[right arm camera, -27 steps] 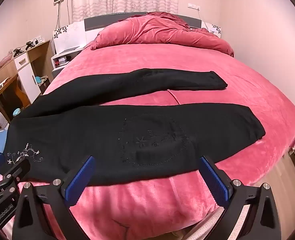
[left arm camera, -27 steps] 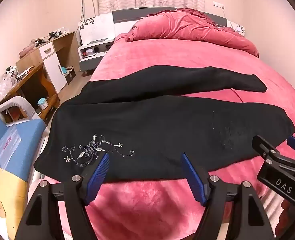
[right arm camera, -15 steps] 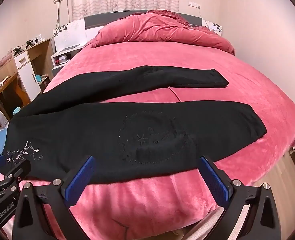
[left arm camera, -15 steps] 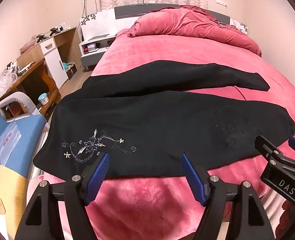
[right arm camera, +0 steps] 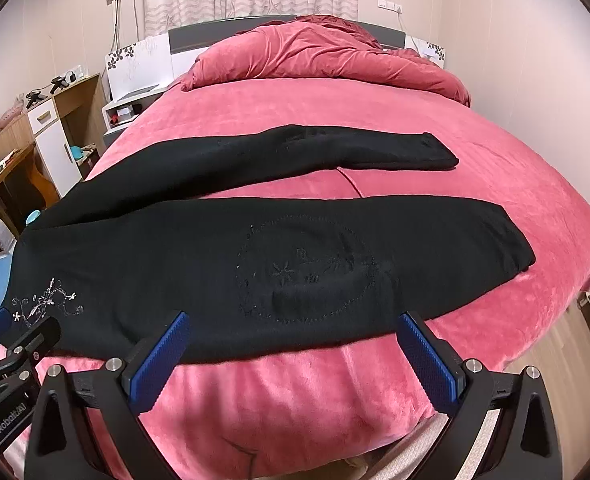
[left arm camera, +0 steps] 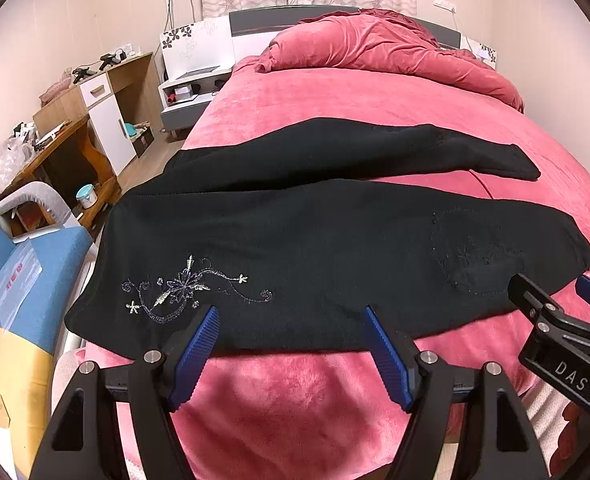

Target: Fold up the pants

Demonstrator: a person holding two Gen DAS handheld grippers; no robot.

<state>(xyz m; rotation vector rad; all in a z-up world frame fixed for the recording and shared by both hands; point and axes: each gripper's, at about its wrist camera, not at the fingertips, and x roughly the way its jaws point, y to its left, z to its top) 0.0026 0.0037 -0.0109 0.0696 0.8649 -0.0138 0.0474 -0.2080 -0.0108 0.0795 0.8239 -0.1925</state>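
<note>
Black pants [left arm camera: 315, 240] lie spread flat on the pink bed [left arm camera: 375, 96], waist to the left, both legs running right and slightly apart. A silver flower embroidery [left arm camera: 187, 288] marks the near left part. In the right wrist view the pants [right arm camera: 255, 264] show a dark stitched oval on the near leg. My left gripper [left arm camera: 293, 344] is open and empty, just before the pants' near edge. My right gripper [right arm camera: 291, 352] is open and empty, near the same edge further right. The right gripper's side also shows in the left wrist view [left arm camera: 551, 320].
A crumpled pink duvet [left arm camera: 383, 52] lies at the head of the bed. A wooden desk and cabinet [left arm camera: 91, 120] stand at the left, with a white nightstand [left arm camera: 191, 92] behind. A blue-and-yellow box [left arm camera: 11, 292] sits close at the left by the bed's edge.
Both grippers have drawn slightly lower and closer to the pants' near edge; the pants have not moved. Both stay open.
</note>
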